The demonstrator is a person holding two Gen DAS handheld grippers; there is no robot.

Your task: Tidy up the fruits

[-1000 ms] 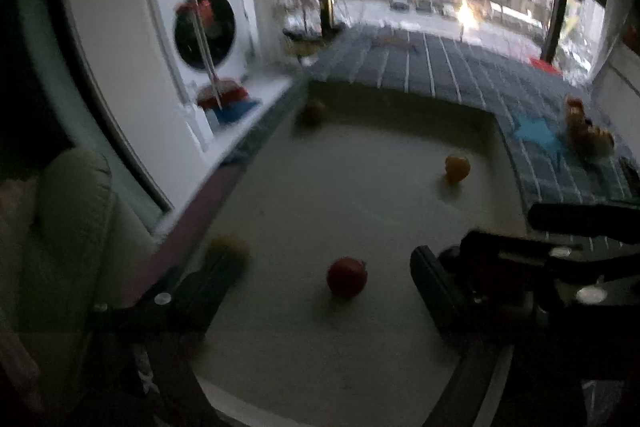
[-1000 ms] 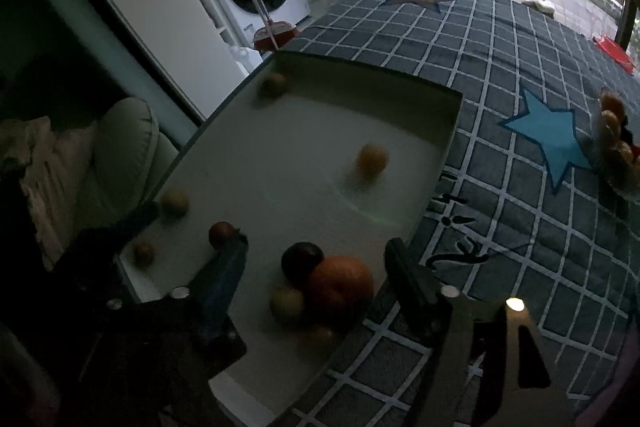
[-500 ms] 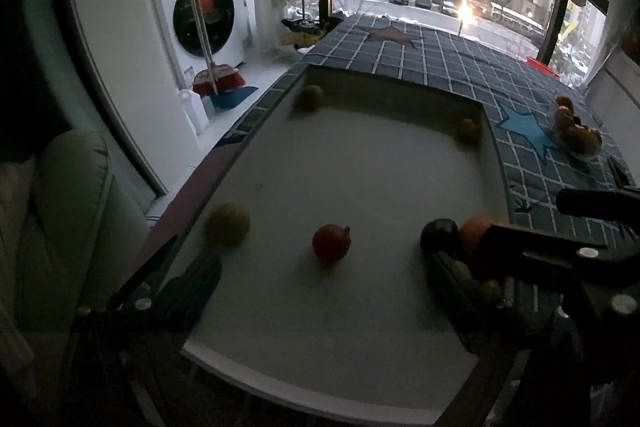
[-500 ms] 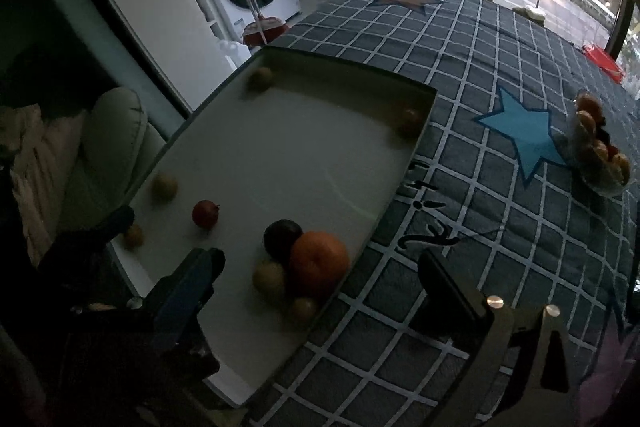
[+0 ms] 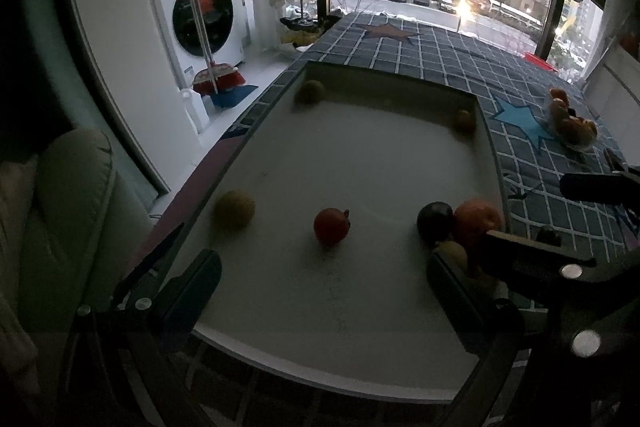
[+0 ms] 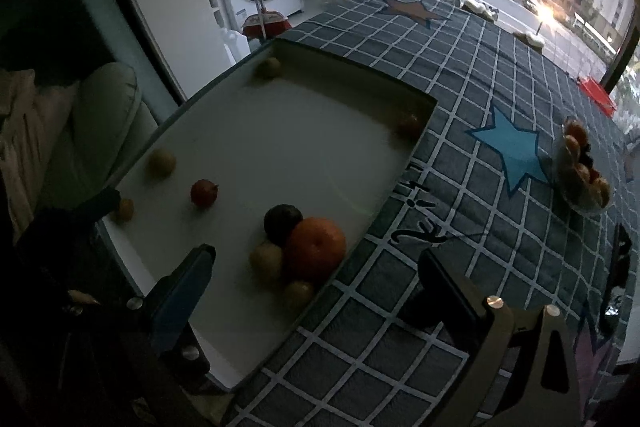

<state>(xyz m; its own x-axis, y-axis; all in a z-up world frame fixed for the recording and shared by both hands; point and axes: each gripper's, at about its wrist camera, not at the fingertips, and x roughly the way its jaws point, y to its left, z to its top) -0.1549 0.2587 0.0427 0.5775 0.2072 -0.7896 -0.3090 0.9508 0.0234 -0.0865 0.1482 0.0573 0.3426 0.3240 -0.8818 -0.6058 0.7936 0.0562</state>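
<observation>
A white tray (image 5: 360,155) (image 6: 304,123) lies on a checked blue cloth and holds loose fruits. A red pomegranate (image 5: 331,225) (image 6: 204,192) sits mid-tray. A big orange (image 6: 316,247) (image 5: 478,221), a dark plum (image 6: 282,223) (image 5: 435,222) and small yellowish fruits (image 6: 266,260) cluster at the tray's near right edge. A yellow fruit (image 5: 234,207) (image 6: 162,163) lies at the left. My left gripper (image 5: 320,287) is open and empty above the tray's near edge. My right gripper (image 6: 316,287) is open and empty, astride the cluster.
A clear bowl of fruits (image 6: 582,167) (image 5: 570,125) stands on the cloth at the right. More small fruits lie in the tray's far corners (image 5: 310,91) (image 5: 464,120). A cushioned chair (image 5: 60,211) is at the left, a washing machine (image 5: 200,15) beyond.
Both grippers have pulled back and up from the tray. A small orange fruit has rolled from mid-tray to the far right corner.
</observation>
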